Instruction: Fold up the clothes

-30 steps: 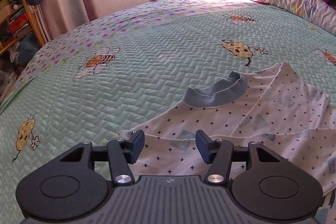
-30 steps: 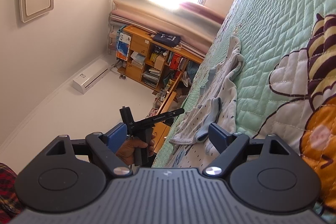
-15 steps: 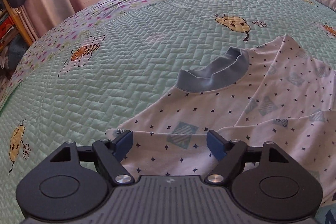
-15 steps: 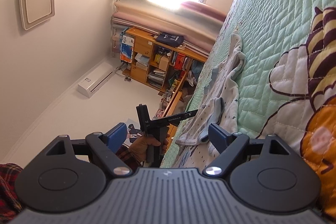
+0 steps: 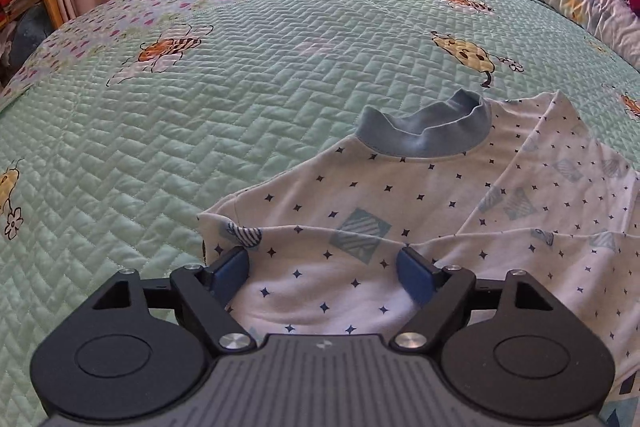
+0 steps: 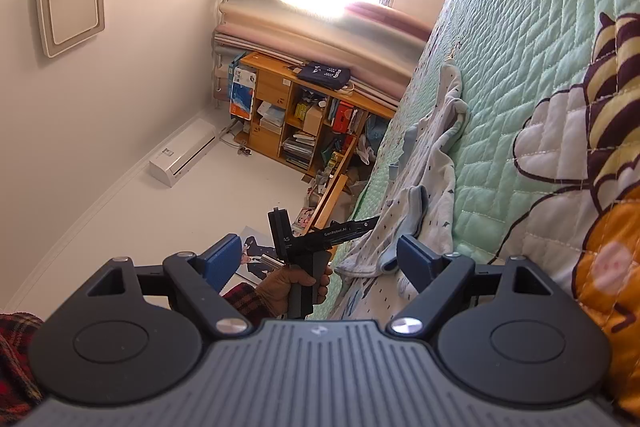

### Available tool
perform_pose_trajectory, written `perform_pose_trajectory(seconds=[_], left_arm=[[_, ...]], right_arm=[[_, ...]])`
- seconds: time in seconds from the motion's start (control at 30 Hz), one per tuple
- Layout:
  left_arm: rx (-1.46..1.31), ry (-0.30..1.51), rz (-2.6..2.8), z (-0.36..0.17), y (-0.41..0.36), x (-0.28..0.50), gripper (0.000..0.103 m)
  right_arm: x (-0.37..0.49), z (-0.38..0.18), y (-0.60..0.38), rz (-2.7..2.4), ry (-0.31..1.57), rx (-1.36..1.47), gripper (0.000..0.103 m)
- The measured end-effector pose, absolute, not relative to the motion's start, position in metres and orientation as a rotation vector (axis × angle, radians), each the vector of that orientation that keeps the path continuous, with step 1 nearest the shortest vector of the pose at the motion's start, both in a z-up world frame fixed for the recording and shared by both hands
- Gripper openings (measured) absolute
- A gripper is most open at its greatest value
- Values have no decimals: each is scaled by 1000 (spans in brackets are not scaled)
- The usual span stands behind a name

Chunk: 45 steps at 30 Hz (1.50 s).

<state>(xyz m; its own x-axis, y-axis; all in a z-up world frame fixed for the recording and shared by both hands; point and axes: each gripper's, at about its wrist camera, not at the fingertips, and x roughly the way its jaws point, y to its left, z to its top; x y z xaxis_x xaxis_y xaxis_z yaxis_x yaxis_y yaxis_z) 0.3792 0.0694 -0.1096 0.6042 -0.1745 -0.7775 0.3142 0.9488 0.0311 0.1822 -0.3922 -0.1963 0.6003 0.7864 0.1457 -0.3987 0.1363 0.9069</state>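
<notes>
Because the shirt (image 5: 400, 211) lay flat on the bed (image 5: 240, 99), my left tongs (image 5: 323, 269), just narrowing, straddled its sleeve ungripped; my right tongs (image 6: 320, 259) waited open.

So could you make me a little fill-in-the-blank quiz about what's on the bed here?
1. The white shirt has a collar coloured ____.
2. The shirt lies on a quilt coloured mint ____.
3. The insects printed on the quilt are ____.
4. The left tool has its jaws ____, with shirt fabric between them.

Missing words: blue; green; bees; open
</notes>
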Motion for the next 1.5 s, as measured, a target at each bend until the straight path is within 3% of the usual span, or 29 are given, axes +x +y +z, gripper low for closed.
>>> perform_pose_trajectory(seconds=[0.17,0.27,0.37,0.57,0.73,1.03,1.1,1.13,1.2,1.5], left_arm=[[252,820,-344,-90,58,366,68],[375,759,-336,-80,51,363,78],[505,752,-301,-76,47,373,78],[766,877,-406,-89,34,390,83],[786,965,-478,-89,36,409,83],[848,1120,-604,-93,22,424,57],[842,1149,-625,-93,21,424,38],[846,1160,-628,-93,19,424,35],[859,1169,-638,-93,16,420,14],[917,1121,-532,-77,32,409,2]], right_arm=[[182,-196,-392,894,412,1140,85],[182,-196,-392,895,411,1142,85],[182,-196,-392,894,412,1143,85],[184,-197,-393,897,411,1151,85],[185,-198,-394,900,410,1160,85],[182,-199,-393,903,409,1169,85],[182,-199,-393,903,409,1170,85],[181,-200,-394,903,409,1170,85],[181,-200,-394,903,409,1170,85],[180,-200,-393,901,408,1162,85]])
